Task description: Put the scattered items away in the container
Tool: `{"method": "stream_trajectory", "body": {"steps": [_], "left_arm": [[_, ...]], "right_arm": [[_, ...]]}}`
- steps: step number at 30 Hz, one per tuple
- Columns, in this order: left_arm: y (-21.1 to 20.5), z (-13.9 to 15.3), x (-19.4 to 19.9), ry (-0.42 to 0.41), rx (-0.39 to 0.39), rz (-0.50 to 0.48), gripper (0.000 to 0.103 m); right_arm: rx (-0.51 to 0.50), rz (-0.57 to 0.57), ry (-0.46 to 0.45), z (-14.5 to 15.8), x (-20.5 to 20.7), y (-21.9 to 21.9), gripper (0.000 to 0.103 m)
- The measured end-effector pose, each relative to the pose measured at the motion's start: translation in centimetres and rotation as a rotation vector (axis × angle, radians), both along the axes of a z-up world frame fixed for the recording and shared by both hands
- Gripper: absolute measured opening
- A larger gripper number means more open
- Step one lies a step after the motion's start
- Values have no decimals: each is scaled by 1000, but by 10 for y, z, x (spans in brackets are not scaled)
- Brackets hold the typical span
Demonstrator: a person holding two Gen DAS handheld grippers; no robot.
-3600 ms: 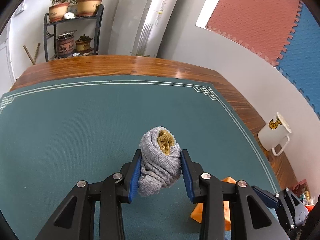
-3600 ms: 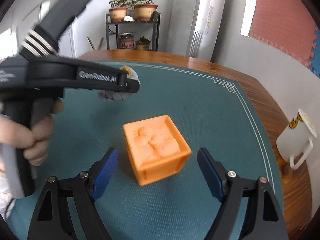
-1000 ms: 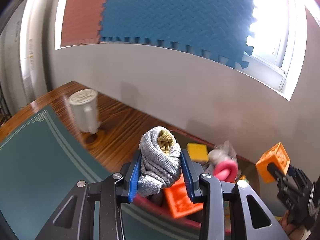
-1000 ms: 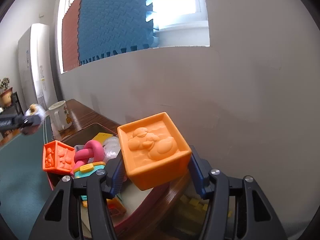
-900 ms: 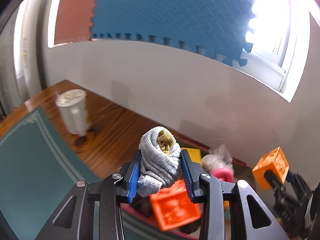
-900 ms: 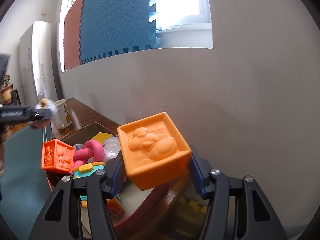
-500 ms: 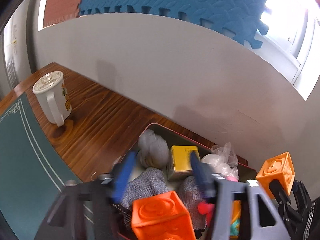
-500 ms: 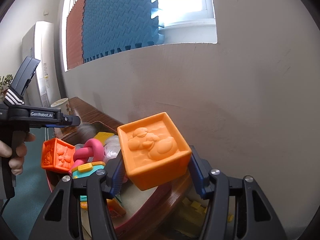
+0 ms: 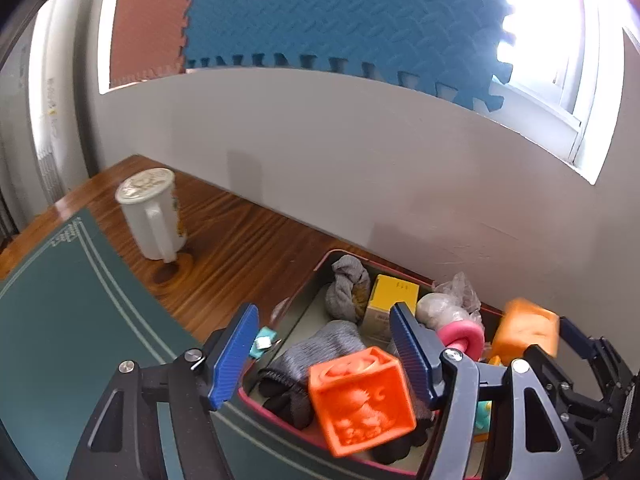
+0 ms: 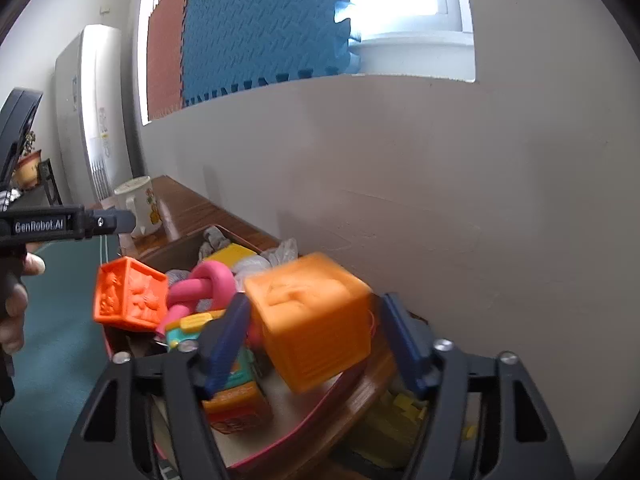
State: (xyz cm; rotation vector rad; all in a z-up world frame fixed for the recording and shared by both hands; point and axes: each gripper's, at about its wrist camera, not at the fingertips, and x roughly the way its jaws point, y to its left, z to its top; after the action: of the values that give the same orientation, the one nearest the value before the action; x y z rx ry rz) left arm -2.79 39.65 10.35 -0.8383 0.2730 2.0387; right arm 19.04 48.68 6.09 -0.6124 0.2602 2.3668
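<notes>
The red-rimmed container (image 9: 304, 288) sits at the table's corner by the wall, holding toys. My left gripper (image 9: 324, 348) is open and empty above its near edge. The rolled grey sock (image 9: 345, 288) lies inside at the far corner, next to a yellow box (image 9: 390, 300). My right gripper (image 10: 316, 328) is open over the container (image 10: 280, 444). The blurred orange duck cube (image 10: 314, 320) is between its spread fingers, tilted and loose; it also shows in the left wrist view (image 9: 524, 334). A red-orange cube (image 9: 362, 398) sits on a grey sock (image 9: 316, 352) in the container.
A white mug (image 9: 154, 216) stands on the wooden table (image 9: 224, 248) left of the container. The green mat (image 9: 60, 320) covers the table to the left. A pink ring toy (image 10: 204, 284) and a teal toy lie in the container. The grey wall is close behind.
My left gripper opened and dropped the rolled sock into the container's far corner. My right gripper has just opened and the orange duck cube is tipping out of it.
</notes>
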Motion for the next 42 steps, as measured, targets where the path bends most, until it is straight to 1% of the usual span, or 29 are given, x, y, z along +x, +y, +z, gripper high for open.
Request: {"method": "stream_trajectory", "body": {"steps": [3,5,8,9,10,11,12,14,17,21,25,27,29,30,31,32,37,42], "left_arm": [[-10,0,1,-2,4,22,70],[-17,-1,2,-6,4,37,70],[-29,-3,6,-3,4,59,70],[-34,-3,9,7,2,67,70],[-38,-4,12,18,0,75,72],[-42,-4,16,28,-2,83,77],[-46,-4,20,42,-4,89,79],[-51,-5,30,73,-8,98,79],[-57,-8,45,102,-20,97,79],[-64,-11,61,89,-21,77,79],[-74,-13,71,32,-11,63,79],[-76,-13,76,22,-15,56,79],[-78,-12,85,33,-21,51,80],[-78,-11,88,39,-24,49,82],[-79,-10,92,45,-24,45,88],[-80,-9,94,48,-22,43,90],[-78,-4,105,70,-23,32,90],[-73,-1,113,95,-35,25,90]], "right_arm": [[-10,-7,20,5,6,-2,78],[-33,-13,33,7,13,-1,78],[-79,-22,43,8,24,1,81],[-99,-26,40,8,28,2,82],[-116,-26,34,8,31,2,82],[-133,-22,29,8,34,2,82],[-152,-14,25,9,37,2,82],[-176,3,27,11,43,-3,83],[-196,34,25,13,47,-16,86],[-185,86,-1,15,47,-40,87],[-171,113,-16,14,46,-58,87],[-167,117,-21,14,46,-63,87],[-162,115,-25,13,46,-66,87],[-159,113,-28,13,46,-67,87],[-156,112,-30,13,47,-69,87],[-153,111,-33,13,47,-70,87],[-99,92,-54,15,50,-76,87],[-89,81,-55,15,55,-74,87]]}}
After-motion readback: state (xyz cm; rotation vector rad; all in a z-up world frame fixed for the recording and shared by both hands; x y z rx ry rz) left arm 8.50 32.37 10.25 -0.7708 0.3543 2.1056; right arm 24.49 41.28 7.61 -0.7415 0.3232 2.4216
